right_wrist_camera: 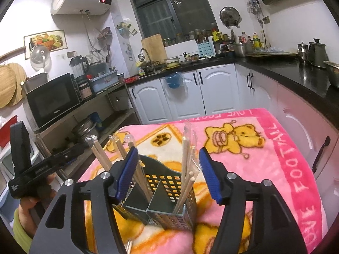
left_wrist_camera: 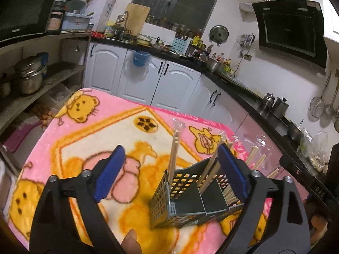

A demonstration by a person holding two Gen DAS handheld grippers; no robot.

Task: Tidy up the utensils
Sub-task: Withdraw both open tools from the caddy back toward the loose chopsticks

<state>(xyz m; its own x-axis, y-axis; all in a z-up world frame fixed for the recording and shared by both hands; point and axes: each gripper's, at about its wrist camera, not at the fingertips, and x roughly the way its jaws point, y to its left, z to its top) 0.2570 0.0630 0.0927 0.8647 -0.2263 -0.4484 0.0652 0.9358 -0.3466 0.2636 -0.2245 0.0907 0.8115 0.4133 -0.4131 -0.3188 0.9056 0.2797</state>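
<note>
A dark perforated utensil holder [left_wrist_camera: 190,199] with three compartments stands on the pink cartoon blanket [left_wrist_camera: 84,127]. Several wrapped wooden chopsticks [left_wrist_camera: 174,160] stand in it. My left gripper [left_wrist_camera: 171,169] is open above the holder, its right finger at the holder's right end. In the right wrist view the same holder [right_wrist_camera: 163,199] lies between the open fingers of my right gripper [right_wrist_camera: 167,173]. Chopsticks [right_wrist_camera: 186,158] stand in its right compartment and more chopsticks [right_wrist_camera: 103,156] lean out at the left. Neither gripper holds anything.
The blanket [right_wrist_camera: 275,148] covers a small table. White cabinets [right_wrist_camera: 186,97] and a black counter [right_wrist_camera: 286,72] run behind and to the right. A shelf with a microwave [right_wrist_camera: 50,99] and pots stands to the left. The left gripper's body [right_wrist_camera: 34,169] shows at the left.
</note>
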